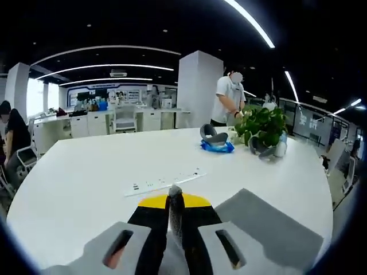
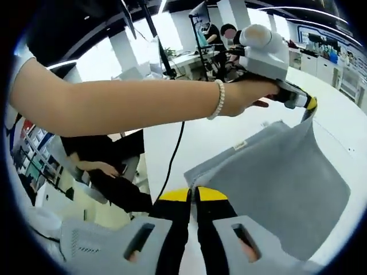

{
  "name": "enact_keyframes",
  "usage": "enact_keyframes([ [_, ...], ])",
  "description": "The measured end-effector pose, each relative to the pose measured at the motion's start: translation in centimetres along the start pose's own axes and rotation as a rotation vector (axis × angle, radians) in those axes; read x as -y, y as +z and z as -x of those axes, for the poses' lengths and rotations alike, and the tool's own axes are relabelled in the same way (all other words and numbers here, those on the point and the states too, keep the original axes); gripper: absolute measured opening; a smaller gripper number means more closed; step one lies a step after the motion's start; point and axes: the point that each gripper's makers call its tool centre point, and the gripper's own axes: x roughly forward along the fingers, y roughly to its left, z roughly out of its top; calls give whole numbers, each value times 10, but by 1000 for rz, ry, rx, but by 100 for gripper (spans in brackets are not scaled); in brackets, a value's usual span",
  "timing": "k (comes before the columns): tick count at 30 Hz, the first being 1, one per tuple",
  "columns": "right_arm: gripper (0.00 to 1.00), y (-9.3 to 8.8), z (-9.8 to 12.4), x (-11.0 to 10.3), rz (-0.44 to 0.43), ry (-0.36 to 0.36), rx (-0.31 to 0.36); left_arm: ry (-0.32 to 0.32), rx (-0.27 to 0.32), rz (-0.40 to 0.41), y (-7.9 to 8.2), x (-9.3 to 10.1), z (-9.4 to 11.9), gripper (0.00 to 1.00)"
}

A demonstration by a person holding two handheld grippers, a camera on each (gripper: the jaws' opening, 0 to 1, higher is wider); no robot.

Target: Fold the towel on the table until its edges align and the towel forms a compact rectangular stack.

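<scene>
1. Between the jaws of the left claw [image 1: 175, 212], in the left gripper view, a thin pinch of grey towel [image 1: 269, 229] stands up; the jaws are closed on that fold.
2. Right of that claw the rest of the towel spreads flat over the white surface [image 1: 86, 172], reaching toward the surface's near right edge.
3. Just ahead of the claw tips lies a white power strip [image 1: 163, 182], apart from the towel.
4. Farther ahead and to the right sit a blue cloth [image 1: 217, 146] with a grey object on it and a green potted plant [image 1: 262, 123]; a person in a white shirt [image 1: 229, 97] stands behind them.
5. In the right gripper view, the right claw [image 2: 193, 197] has its yellow-tipped jaws pressed together at the towel's near edge [image 2: 275, 177]; I cannot tell whether any cloth is caught between them.
6. Ahead and to the right of this claw, the towel rises as a slope to a lifted corner held by the left claw [image 2: 307, 106].
7. A hand [image 2: 246, 94] wearing a bead bracelet [image 2: 218, 99] holds that other claw, its bare forearm crossing the view from the left.
8. A black cable [image 2: 172, 157] hangs down just left of the towel.
</scene>
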Motion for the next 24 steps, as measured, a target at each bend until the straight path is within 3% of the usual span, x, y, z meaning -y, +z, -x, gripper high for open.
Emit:
enact_keyframes([
  [5,1,-8,-21,4,-4,1,-13,22,-34,4,-33,-16,6,8],
  [9,1,-13,-35,6,-32,22,-15,41,-38,24,-46,-27,14,10],
  [16,3,-18,-51,13,-9,21,-18,80,-50,92,-67,-42,27,11],
  [24,9,-28,-48,13,-40,42,-25,124,-62,138,-84,-48,49,11],
])
